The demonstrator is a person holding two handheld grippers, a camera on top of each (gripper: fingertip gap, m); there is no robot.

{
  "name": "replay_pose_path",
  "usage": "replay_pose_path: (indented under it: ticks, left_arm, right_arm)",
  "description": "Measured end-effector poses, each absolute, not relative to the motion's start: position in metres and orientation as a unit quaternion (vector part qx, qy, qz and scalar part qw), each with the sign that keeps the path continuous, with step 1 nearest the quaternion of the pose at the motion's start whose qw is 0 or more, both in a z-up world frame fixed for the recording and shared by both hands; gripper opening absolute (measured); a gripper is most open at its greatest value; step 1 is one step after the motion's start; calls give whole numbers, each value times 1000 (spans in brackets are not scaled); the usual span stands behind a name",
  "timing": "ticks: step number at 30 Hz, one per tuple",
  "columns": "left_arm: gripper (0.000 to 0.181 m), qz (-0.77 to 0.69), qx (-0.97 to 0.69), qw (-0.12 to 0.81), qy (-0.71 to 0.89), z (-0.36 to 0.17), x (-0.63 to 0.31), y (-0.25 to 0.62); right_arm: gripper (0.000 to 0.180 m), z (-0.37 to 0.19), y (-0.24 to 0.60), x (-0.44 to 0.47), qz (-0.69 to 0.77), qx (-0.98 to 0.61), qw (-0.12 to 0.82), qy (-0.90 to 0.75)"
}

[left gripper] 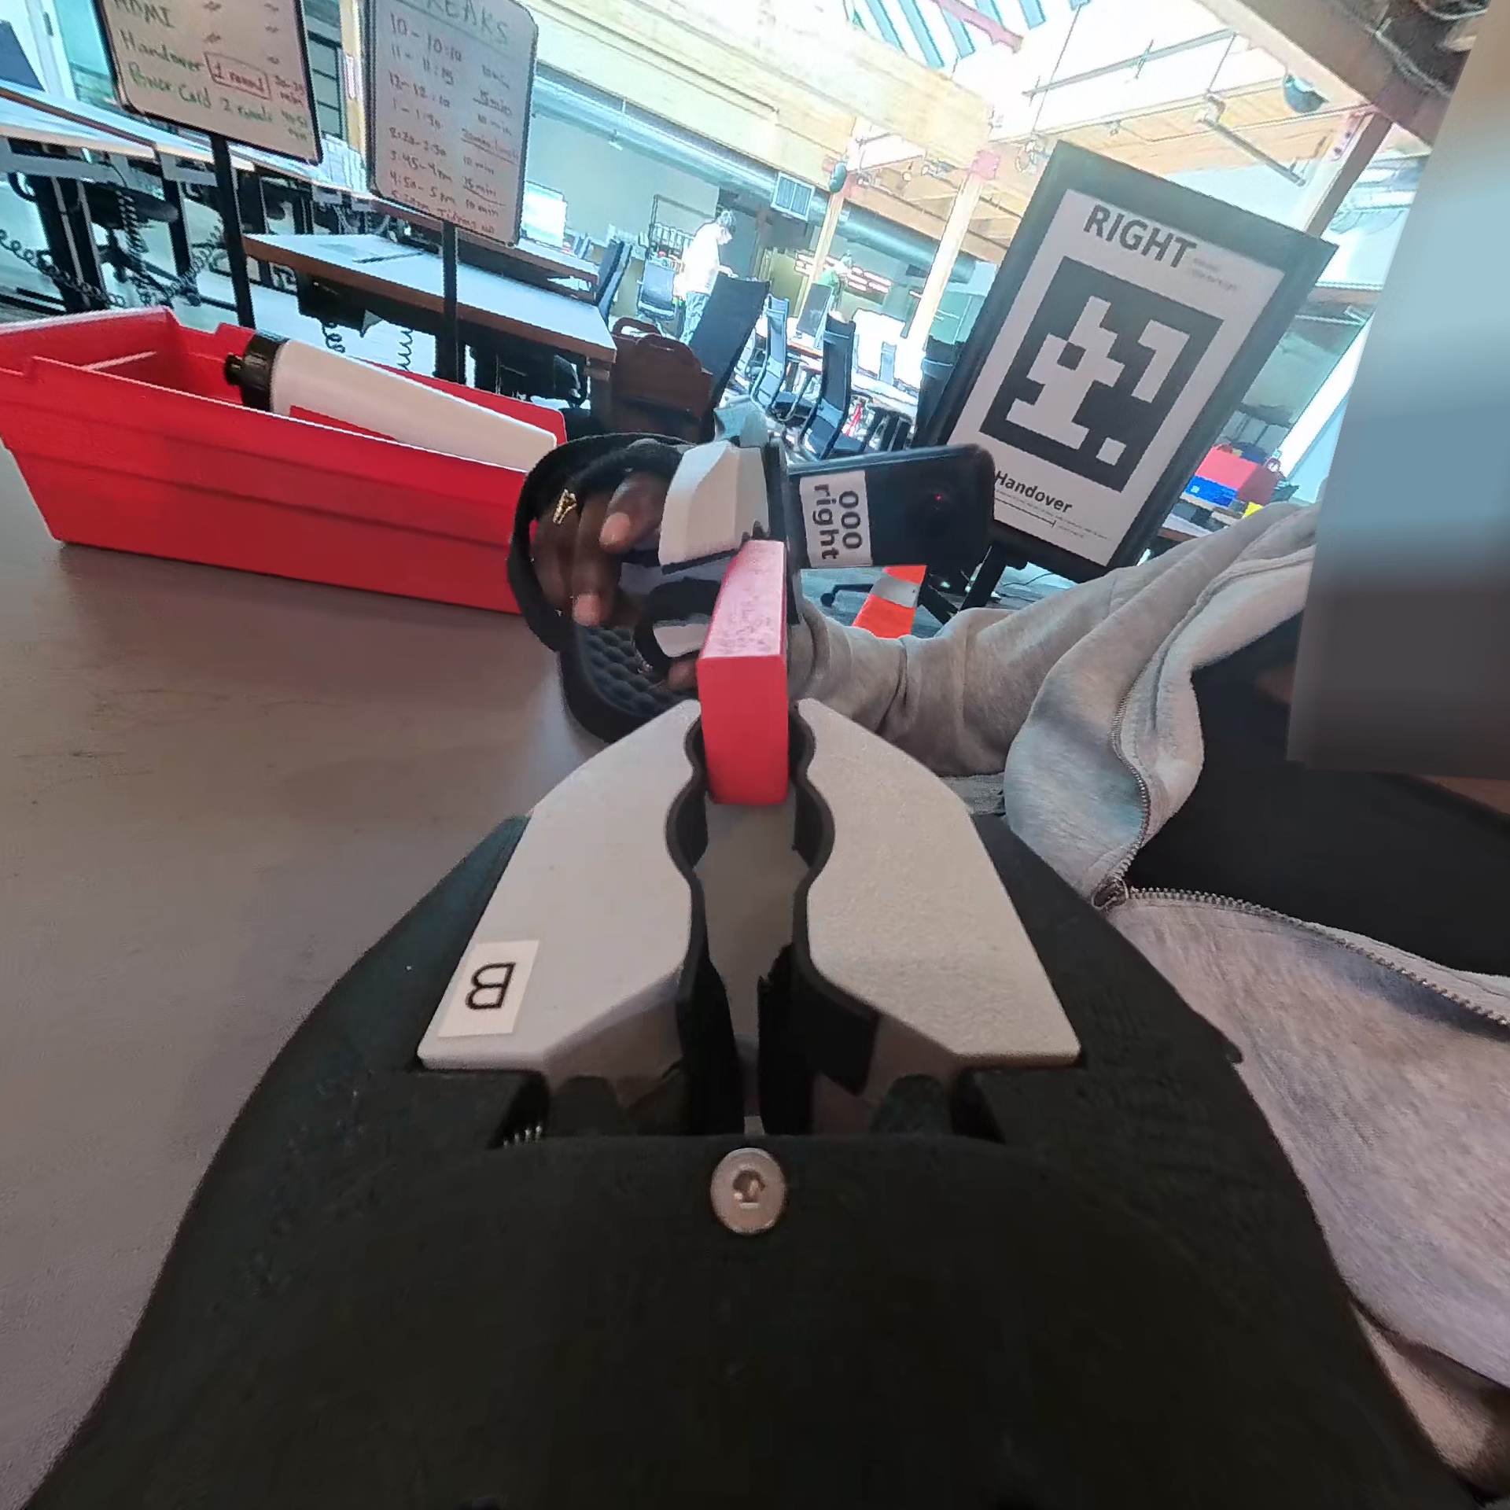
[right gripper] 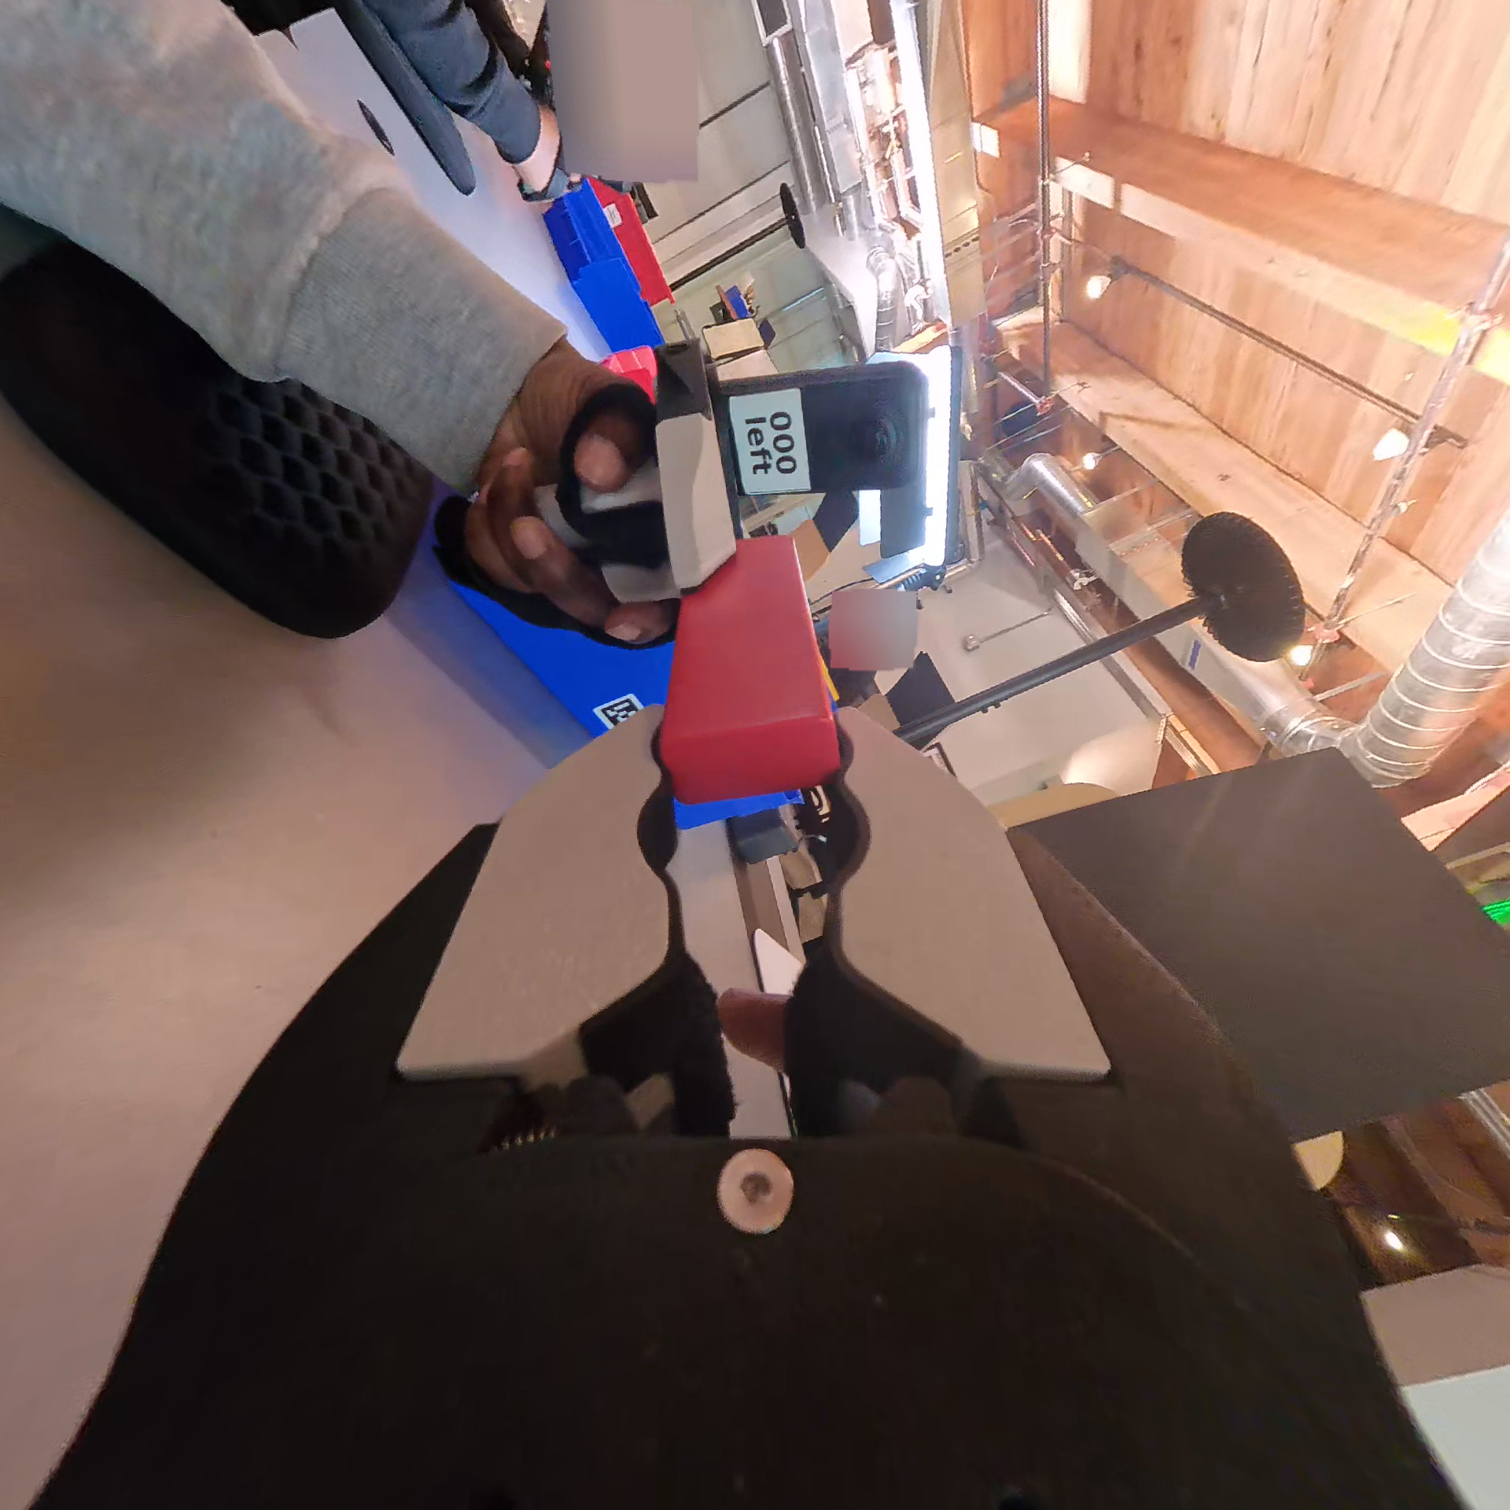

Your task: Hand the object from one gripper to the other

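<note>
A: How far along are you?

B: Mid-handover, I judge. Your left gripper [left gripper: 745, 739] pinches one end of the red block [left gripper: 745, 678] between its fingertips; your right gripper [right gripper: 750, 748] pinches the opposite end. Both claws are pressed onto it, so one release remains.

A: And the materials?

B: The block is a smooth, hard-edged rectangular bar, held above the table [left gripper: 245, 776]. Your fingers [left gripper: 605, 866] are matte grey with scalloped black inner edges.

An open-plan workshop-like lab: rows of desks [left gripper: 457, 286] with office chairs [left gripper: 739, 327], whiteboards [left gripper: 449, 114] on stands, exposed ducting [right gripper: 1422, 694] (timber ceiling).
</note>
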State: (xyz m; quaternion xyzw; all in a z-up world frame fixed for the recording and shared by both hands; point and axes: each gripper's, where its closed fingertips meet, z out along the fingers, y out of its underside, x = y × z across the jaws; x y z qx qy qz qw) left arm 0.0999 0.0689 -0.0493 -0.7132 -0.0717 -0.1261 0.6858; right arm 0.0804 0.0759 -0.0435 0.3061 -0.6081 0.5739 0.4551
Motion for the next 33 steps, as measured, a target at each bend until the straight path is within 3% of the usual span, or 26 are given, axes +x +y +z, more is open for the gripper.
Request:
replay_pose_path:
  ticks: [6,10,15,19,21,28,30,33]
  left_arm:
    - [16,-126,-706,693,-73,-46,99,68]
    - [16,-137,-709,686,-90,-48,97,65]
    - [16,-154,-712,678,-102,-52,96,65]
    - [17,-159,-707,684,-88,-49,100,67]
    - [20,-114,-709,693,-62,-47,99,68]
    - [68,119,-694,709,45,-36,96,72]
    - [66,166,-693,697,76,-37,98,75]
    - [42,199,-707,673,90,-43,96,77]
  right_arm:
    - [35,-41,75,80,583,297,457,-603]
    - [50,-38,76,84,587,306,470,-583]
    - [34,-46,72,88,567,330,468,-592]
    - [34,-45,73,89,577,325,445,-603]
    - [34,-42,74,91,597,312,418,-610]
    - [34,-42,75,93,672,241,239,-659]
    - [34,-42,74,95,693,214,166,-668]
    - [34,-38,76,96,711,194,117,-666]
